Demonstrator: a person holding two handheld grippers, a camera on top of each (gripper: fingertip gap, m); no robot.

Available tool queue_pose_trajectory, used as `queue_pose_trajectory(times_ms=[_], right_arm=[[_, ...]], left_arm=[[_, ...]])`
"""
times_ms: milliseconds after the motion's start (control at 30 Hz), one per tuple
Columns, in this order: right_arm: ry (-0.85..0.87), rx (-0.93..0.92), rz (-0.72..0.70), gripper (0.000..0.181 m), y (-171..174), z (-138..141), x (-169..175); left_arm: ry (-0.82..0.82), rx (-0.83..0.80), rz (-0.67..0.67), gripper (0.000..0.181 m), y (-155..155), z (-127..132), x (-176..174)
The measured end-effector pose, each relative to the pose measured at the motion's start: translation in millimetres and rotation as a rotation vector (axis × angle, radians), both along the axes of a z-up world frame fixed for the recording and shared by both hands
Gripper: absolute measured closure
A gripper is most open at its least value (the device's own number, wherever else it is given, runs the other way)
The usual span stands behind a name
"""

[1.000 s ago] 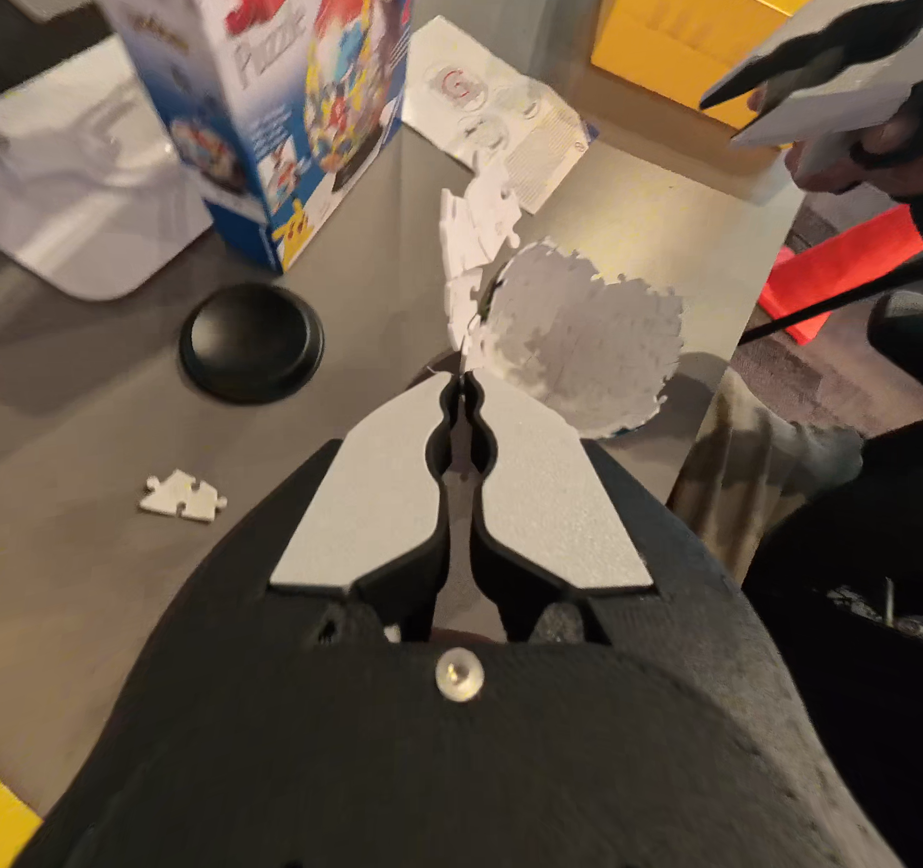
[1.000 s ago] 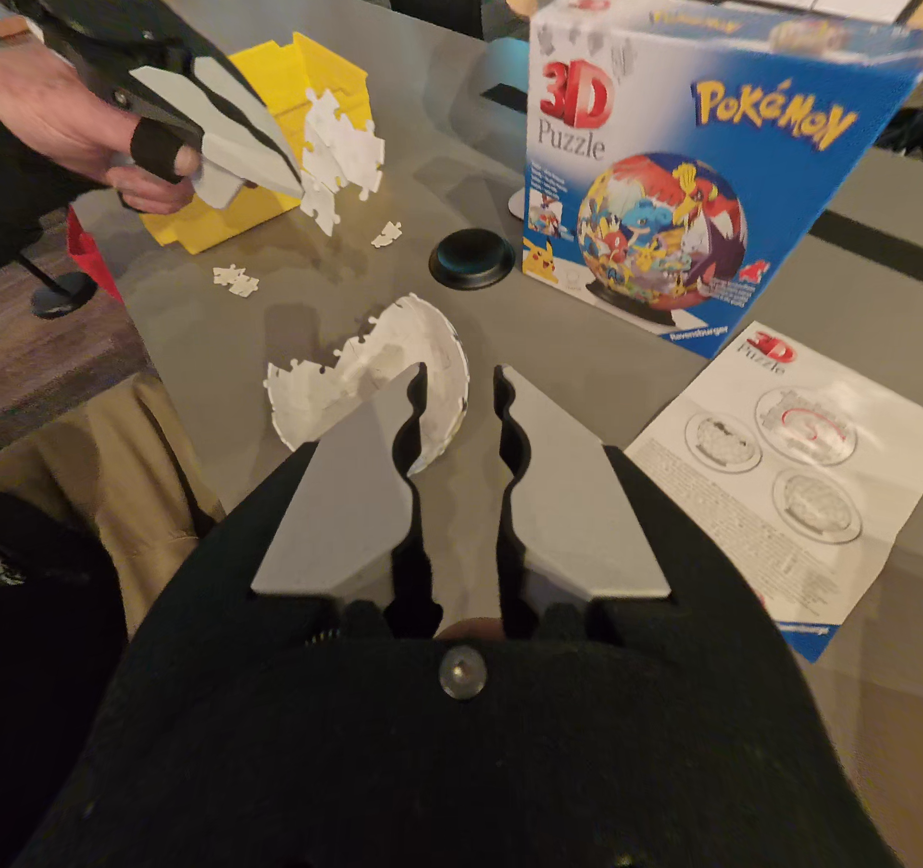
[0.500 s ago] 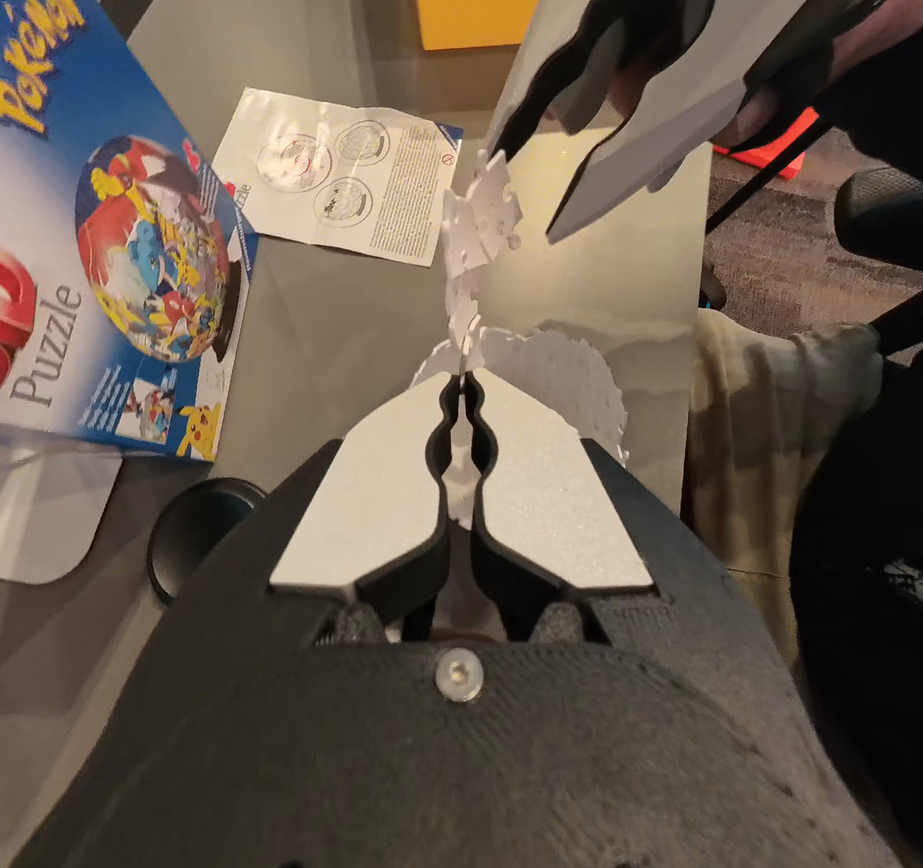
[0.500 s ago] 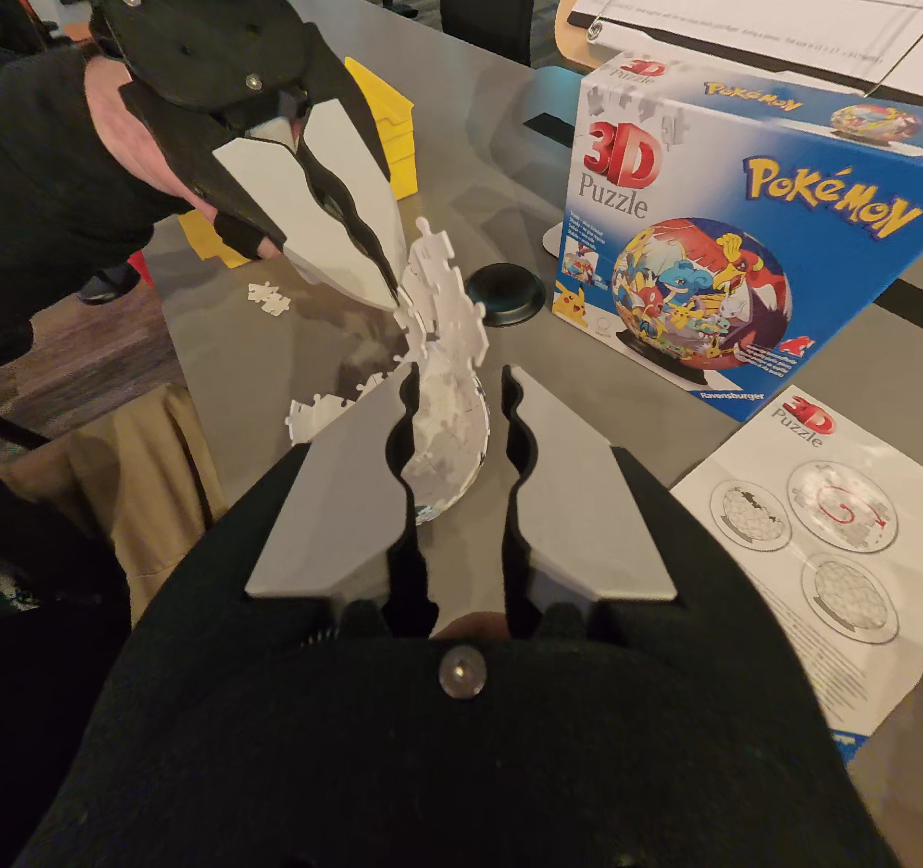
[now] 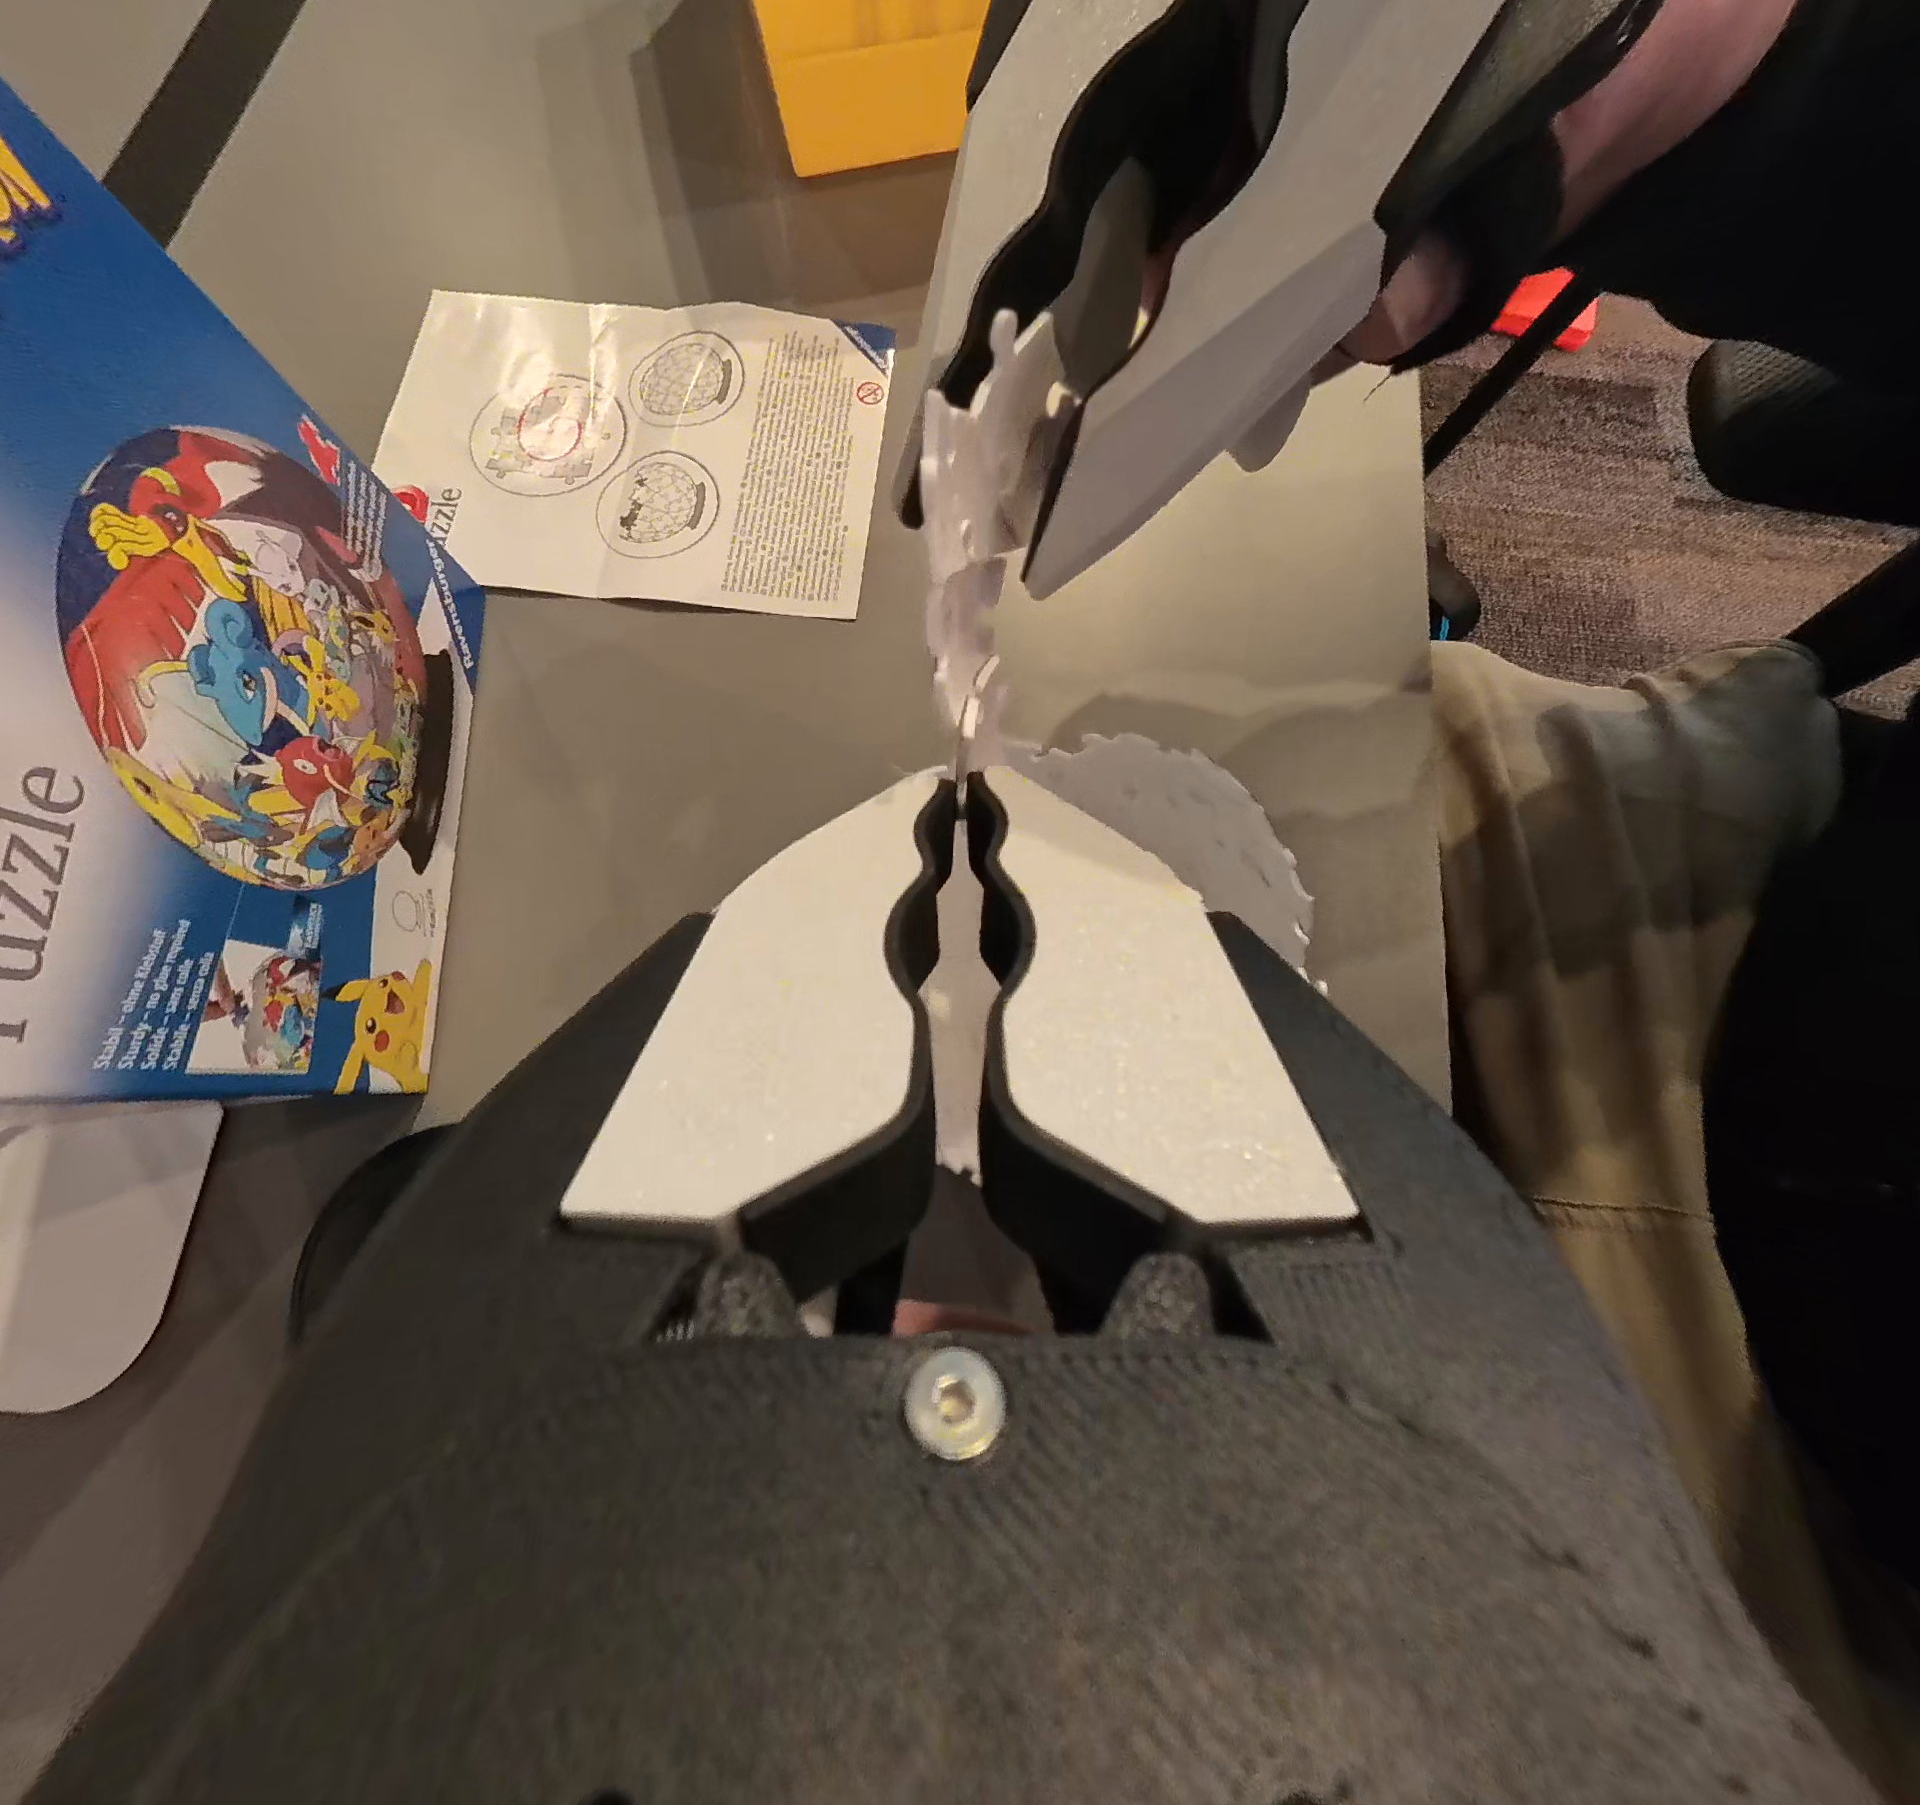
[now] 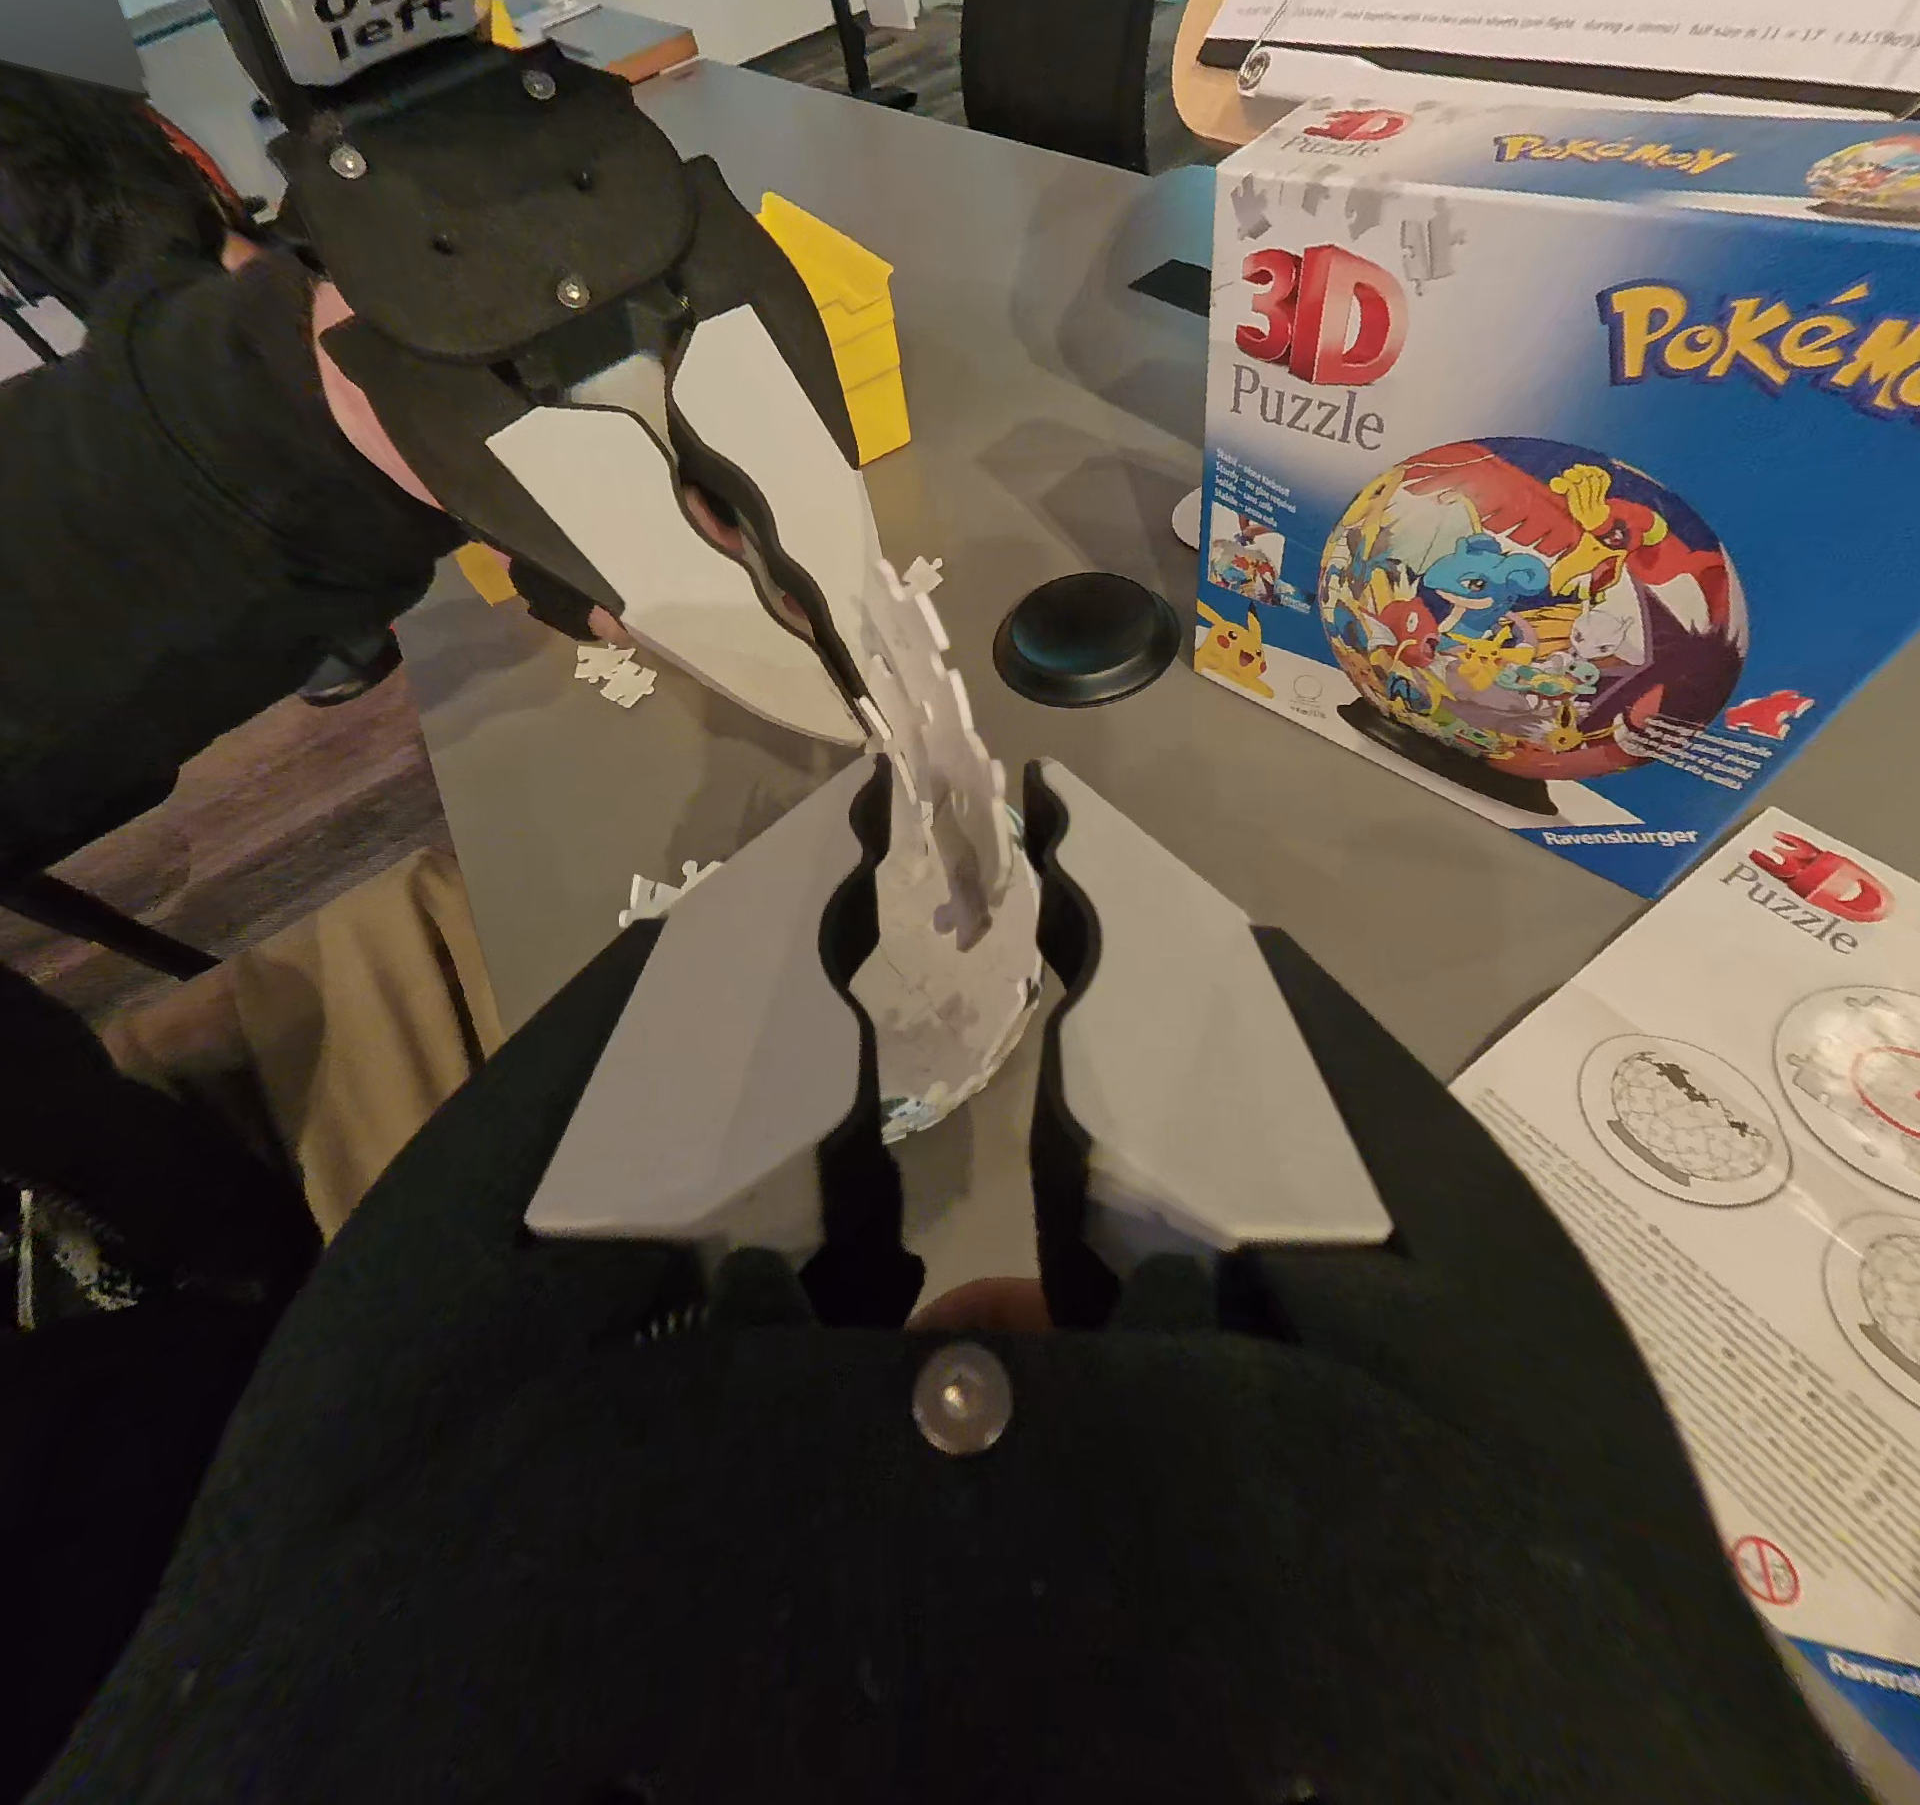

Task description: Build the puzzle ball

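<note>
Both tools look alike: the left gripper [image 5: 961, 789] and the right gripper [image 6: 956, 779] each have a rough black body with a silver screw at the middle. Their two fingers [image 6: 727, 1007] are pale grey flat plates with wavy black inner edges. The left gripper carries a white label on its neck. The person wears a black sleeve [image 6: 156, 467] and tan trousers [image 5: 1579, 924].

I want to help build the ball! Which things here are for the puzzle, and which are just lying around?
For the job:
strip of joined pieces, pinched in the left claw
right claw, open around the strip
half-built shell
loose pieces
black stand
instruction sheet

Lying about:
puzzle box
yellow box
</note>
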State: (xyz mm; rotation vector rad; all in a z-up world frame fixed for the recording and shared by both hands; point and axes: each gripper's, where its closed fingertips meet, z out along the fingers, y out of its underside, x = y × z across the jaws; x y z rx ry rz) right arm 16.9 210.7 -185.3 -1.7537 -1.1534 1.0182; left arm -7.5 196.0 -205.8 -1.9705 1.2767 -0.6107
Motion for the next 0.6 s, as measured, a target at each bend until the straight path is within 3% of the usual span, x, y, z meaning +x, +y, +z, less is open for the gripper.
queue_pose_trajectory(times_ms=[133,300,600], right_arm=[[0.009,-0.001,0.006,0.162,2,-1,-2],[0.011,-0.008,0.005,0.153,6,-7,-3],[-0.053,0.003,0.037,0.155,8,-34,-8]], left_arm=[[-0.007,0.013,0.004,0.179,5,-4,-1],[-0.022,0.054,-0.004,0.179,12,-7,-1],[-0.018,0.097,-0.035,0.179,18,-24,-2]])
